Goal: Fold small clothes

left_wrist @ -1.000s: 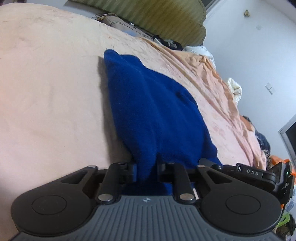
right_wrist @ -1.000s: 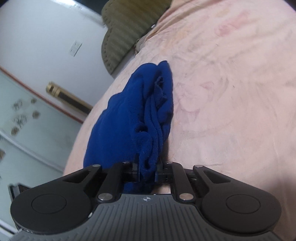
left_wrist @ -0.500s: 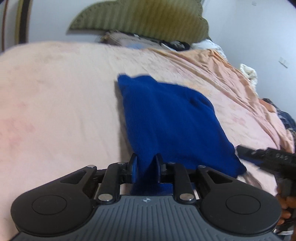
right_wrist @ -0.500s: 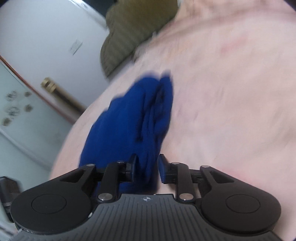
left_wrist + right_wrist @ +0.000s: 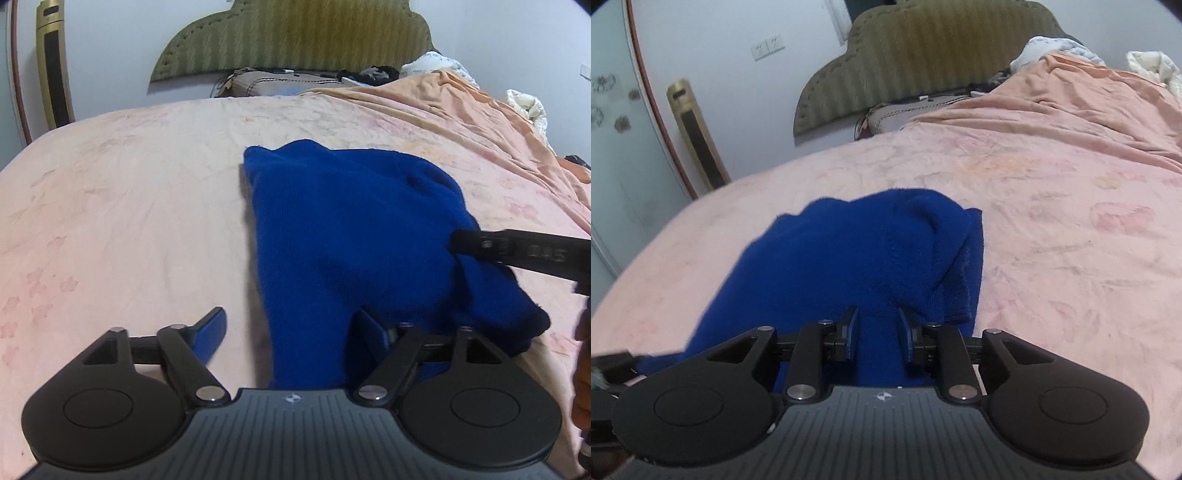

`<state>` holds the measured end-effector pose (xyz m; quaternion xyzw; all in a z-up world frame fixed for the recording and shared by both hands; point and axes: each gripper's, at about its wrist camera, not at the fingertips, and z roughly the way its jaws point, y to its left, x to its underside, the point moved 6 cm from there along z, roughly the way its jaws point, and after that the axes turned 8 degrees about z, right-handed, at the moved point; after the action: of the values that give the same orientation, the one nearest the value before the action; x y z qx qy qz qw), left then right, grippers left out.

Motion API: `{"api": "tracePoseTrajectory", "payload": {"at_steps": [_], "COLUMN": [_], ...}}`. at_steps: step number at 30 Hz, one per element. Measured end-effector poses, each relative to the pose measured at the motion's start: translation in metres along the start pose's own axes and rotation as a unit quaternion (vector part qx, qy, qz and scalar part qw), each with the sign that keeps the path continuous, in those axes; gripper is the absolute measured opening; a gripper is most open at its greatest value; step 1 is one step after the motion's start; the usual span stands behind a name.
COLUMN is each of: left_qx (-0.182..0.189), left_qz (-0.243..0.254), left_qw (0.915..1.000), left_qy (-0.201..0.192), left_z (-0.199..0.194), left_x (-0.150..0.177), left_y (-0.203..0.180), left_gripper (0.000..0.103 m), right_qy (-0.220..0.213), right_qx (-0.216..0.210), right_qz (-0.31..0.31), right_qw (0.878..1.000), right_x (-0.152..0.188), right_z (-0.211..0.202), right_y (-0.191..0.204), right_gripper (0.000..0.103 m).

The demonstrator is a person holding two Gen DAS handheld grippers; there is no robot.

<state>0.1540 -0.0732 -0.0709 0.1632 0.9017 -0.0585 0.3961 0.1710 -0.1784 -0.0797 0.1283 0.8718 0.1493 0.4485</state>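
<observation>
Both low over the blue garment [image 5: 351, 236]: left hand-held gripper [image 5: 291, 328] spread wide, right hand-held gripper [image 5: 877, 328] partly parted, neither gripping.

The garment [image 5: 351, 236] lies on the bed [image 5: 129, 221], its near edge between the left gripper's [image 5: 291, 332] spread fingers. The right gripper [image 5: 875, 332] sits at its right side. Behind stands the headboard [image 5: 295, 33].
</observation>
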Motion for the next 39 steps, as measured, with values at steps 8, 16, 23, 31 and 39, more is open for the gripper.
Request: {"api": "tracePoseTrajectory", "payload": {"at_steps": [8, 16, 23, 31, 39], "left_qx": [0.002, 0.01, 0.047, 0.165, 0.238], "left_qz": [-0.007, 0.006, -0.007, -0.148, -0.195], "left_qw": [1.0, 0.9999, 0.9977, 0.9751, 0.9515], "left_qy": [0.001, -0.011, -0.048, 0.009, 0.008], "left_z": [0.0, -0.004, -0.003, 0.076, 0.124], "left_x": [0.007, 0.005, -0.045, -0.086, -0.101], "left_y": [0.001, 0.001, 0.036, 0.072, 0.065], "left_gripper": [0.084, 0.085, 0.085, 0.085, 0.083], "right_qy": [-0.001, -0.014, -0.055, 0.044, 0.077], "right_qx": [0.001, 0.002, -0.007, -0.096, -0.148], "right_qz": [-0.018, -0.04, 0.036, 0.178, 0.185], "right_qw": [1.0, 0.999, 0.998, 0.978, 0.969], "right_x": [0.016, 0.024, -0.014, -0.038, -0.066], "right_z": [0.003, 0.002, -0.019, 0.036, 0.097], "right_y": [-0.005, 0.002, -0.038, -0.092, -0.077], "right_gripper": [0.042, 0.048, 0.078, 0.076, 0.046]}}
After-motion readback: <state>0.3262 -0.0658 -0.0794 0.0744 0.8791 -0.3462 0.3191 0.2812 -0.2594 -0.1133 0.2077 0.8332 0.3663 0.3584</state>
